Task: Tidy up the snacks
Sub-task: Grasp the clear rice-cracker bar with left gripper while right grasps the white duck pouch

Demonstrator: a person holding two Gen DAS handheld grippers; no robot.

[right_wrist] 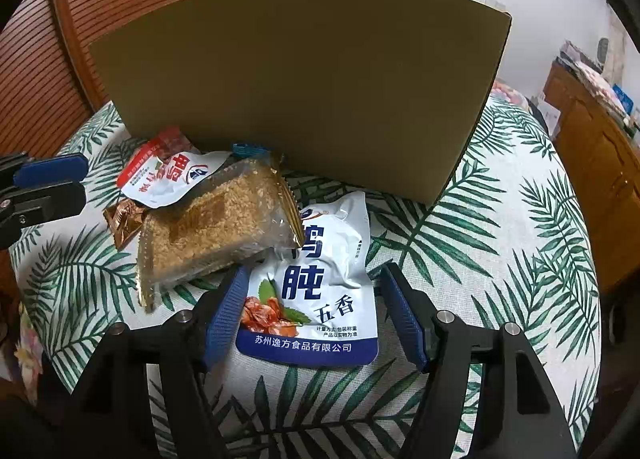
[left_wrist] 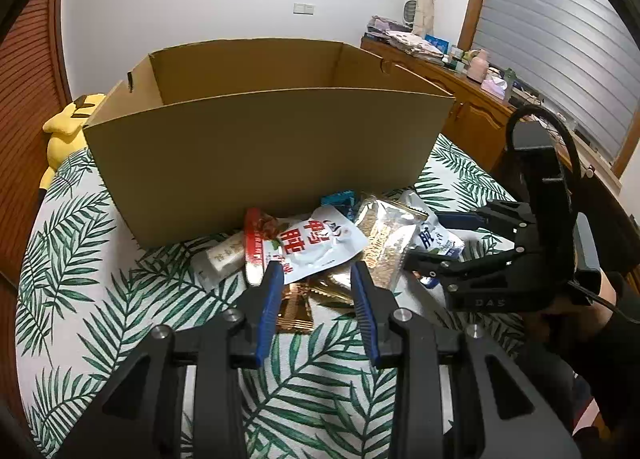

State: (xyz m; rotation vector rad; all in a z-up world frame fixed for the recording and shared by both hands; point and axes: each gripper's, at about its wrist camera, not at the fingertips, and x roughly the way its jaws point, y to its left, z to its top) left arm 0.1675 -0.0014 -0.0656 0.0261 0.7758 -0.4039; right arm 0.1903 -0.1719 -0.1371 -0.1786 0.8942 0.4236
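Blue-white pouch lies flat on tabletop near box, long axis near-far; right gripper fingers spread astride it (untouched), right side clear. Left gripper fingers part-open, empty.

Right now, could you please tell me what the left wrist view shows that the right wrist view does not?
Only the left wrist view shows the cardboard box's empty inside, a yellow plush toy behind it, and the whole right claw. Only the right wrist view shows the blue-and-white pouch in full, lying between that claw's open fingers. Both show the clear bag of crumbs and the leaf-print cloth.
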